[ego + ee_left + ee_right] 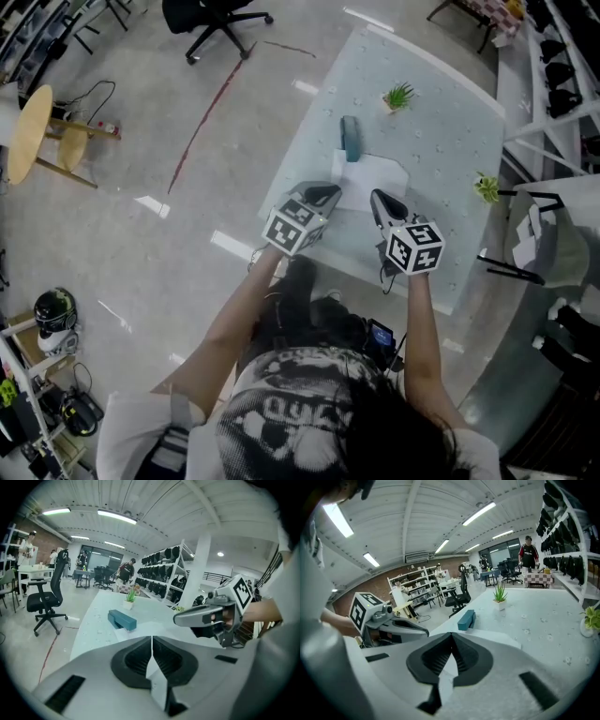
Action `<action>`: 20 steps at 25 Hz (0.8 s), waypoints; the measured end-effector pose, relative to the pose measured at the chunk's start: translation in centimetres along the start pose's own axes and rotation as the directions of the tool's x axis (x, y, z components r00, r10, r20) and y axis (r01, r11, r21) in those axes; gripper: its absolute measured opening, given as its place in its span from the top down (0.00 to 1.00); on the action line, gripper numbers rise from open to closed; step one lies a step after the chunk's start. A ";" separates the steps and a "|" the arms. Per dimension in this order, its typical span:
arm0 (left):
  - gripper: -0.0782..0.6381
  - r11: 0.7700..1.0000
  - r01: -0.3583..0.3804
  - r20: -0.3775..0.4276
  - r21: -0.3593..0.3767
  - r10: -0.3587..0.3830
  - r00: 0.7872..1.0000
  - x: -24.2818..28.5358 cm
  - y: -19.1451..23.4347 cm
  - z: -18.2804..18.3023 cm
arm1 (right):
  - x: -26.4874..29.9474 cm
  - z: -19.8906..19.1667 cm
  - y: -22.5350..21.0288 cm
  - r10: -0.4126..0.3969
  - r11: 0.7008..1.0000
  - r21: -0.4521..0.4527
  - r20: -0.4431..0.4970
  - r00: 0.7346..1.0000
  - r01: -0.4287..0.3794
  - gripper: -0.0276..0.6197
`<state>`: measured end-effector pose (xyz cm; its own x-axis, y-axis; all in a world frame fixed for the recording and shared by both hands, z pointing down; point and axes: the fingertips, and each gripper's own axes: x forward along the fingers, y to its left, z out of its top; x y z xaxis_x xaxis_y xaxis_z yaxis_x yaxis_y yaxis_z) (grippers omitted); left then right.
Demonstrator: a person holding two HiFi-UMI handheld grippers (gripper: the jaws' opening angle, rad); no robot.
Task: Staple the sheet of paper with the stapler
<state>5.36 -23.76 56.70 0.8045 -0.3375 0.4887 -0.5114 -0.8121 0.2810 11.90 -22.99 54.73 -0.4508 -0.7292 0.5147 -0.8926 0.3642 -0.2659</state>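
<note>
Approach step, by the look of it: the left hand-held gripper [328,194] and right hand-held gripper [380,199], both pressed together and empty, hover at the paper's [372,178] 6 o'clock. Next, one must likely reach the stapler [350,138] at 11 o'clock.

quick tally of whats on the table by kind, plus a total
stapler: 1
sheet of paper: 1
potted plant: 2
total: 4
</note>
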 end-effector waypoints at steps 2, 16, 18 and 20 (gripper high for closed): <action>0.88 1.000 -0.008 0.013 -0.015 0.008 1.000 -0.7 -1.6 -0.3 | -1.6 -0.4 0.3 0.009 1.000 0.006 0.016 1.000 -0.009 0.97; 0.88 0.994 -0.096 0.094 -0.042 0.100 0.991 -6.0 -15.5 -2.7 | -14.5 -5.1 5.1 0.102 0.995 -0.003 0.128 0.987 -0.103 0.97; 0.88 0.993 -0.110 0.092 -0.045 0.114 0.989 -6.9 -17.3 -3.7 | -16.1 -5.9 6.3 0.121 0.993 -0.012 0.140 0.983 -0.121 0.97; 0.88 0.991 -0.124 0.095 -0.045 0.128 0.987 -7.7 -18.8 -4.6 | -17.6 -7.1 7.4 0.142 0.990 -0.018 0.147 0.979 -0.141 0.97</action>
<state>7.37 -3.65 51.46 0.7575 -0.4822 0.4402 -0.6204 -0.7417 0.2550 13.15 -3.36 49.45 -0.5670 -0.7472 0.3467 -0.8202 0.4735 -0.3209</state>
